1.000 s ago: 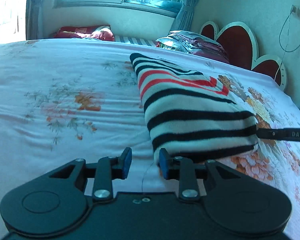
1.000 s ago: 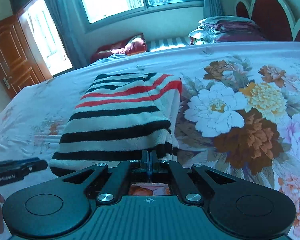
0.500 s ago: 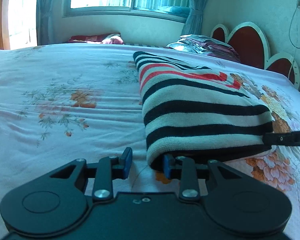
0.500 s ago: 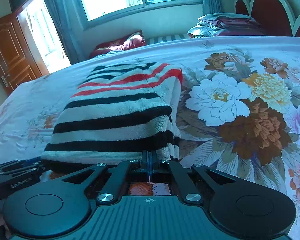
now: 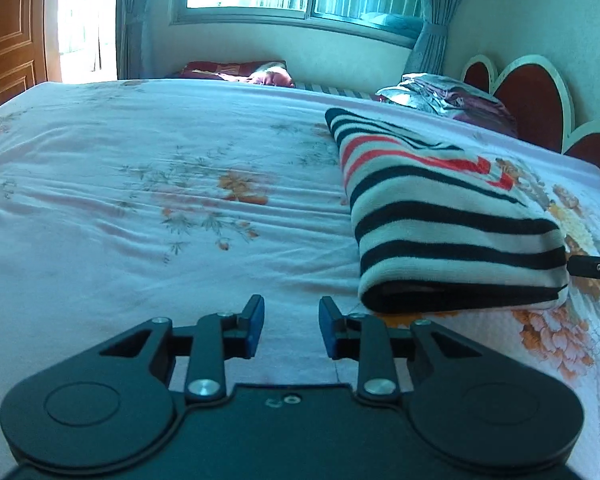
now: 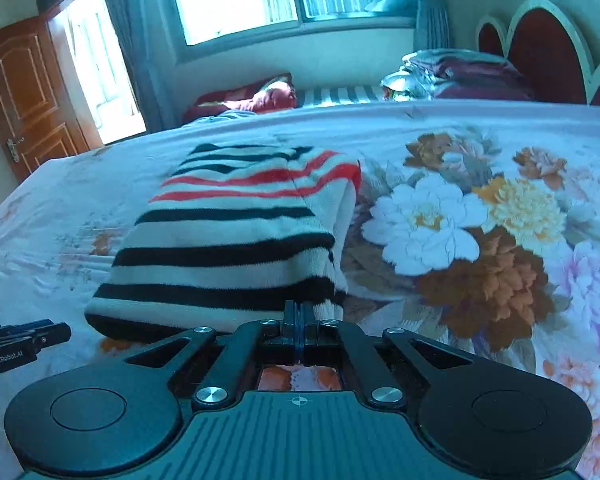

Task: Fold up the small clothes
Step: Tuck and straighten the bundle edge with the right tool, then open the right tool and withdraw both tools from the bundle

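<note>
On the flowered bedsheet [image 5: 148, 208], toward its right side, the folded striped sweater [image 5: 440, 220] is laid flat in a compact bundle. The left gripper [image 5: 291, 326] is held wide apart and empty, just near the sweater's front left corner. The right gripper [image 6: 299, 320] is pinched tight at the near right corner, apparently on the hem. That corner should be released gently, judging by the neat stack, so no layers are dragged.

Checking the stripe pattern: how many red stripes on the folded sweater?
2, side by side across the far half of the sweater, beyond the black stripes. Any on the underside or inside the fold are hidden.
</note>
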`<control>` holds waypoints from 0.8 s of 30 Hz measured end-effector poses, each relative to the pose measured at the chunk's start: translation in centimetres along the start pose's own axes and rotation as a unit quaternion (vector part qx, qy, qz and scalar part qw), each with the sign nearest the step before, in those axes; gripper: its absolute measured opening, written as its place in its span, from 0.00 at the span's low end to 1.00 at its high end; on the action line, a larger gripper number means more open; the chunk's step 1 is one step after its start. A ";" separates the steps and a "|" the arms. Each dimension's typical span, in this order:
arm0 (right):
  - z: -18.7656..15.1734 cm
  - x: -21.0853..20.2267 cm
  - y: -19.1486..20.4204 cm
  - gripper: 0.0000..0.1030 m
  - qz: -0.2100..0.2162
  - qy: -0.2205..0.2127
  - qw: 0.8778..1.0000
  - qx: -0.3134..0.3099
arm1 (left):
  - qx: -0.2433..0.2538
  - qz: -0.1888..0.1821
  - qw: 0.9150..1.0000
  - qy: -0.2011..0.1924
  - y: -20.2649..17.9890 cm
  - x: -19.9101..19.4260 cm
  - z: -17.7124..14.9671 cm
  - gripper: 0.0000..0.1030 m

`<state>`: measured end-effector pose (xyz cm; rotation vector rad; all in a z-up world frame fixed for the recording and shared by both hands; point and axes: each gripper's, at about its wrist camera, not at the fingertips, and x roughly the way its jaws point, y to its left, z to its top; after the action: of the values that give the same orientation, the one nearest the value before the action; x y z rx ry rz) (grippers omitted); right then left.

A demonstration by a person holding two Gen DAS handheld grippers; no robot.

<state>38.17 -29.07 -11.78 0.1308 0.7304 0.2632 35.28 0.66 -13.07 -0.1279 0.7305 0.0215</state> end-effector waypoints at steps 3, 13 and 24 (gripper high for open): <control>1.1 1.1 1.0 0.00 0.013 -0.001 1.000 -0.017 | 0.006 -0.044 0.999 -0.022 -2.1 0.2 1.7 0.28; 2.2 1.1 -0.4 0.00 0.016 -0.019 1.000 -0.014 | -0.028 -0.097 0.995 0.002 -3.1 2.4 5.3 0.32; 5.6 9.2 -1.3 0.00 0.036 0.044 0.997 -0.049 | 0.045 -0.066 0.994 0.077 -7.0 10.8 9.8 0.58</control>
<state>48.76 -27.83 -13.75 0.0537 0.7989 0.3744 50.32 -5.35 -12.25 -0.0924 0.8748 -0.1498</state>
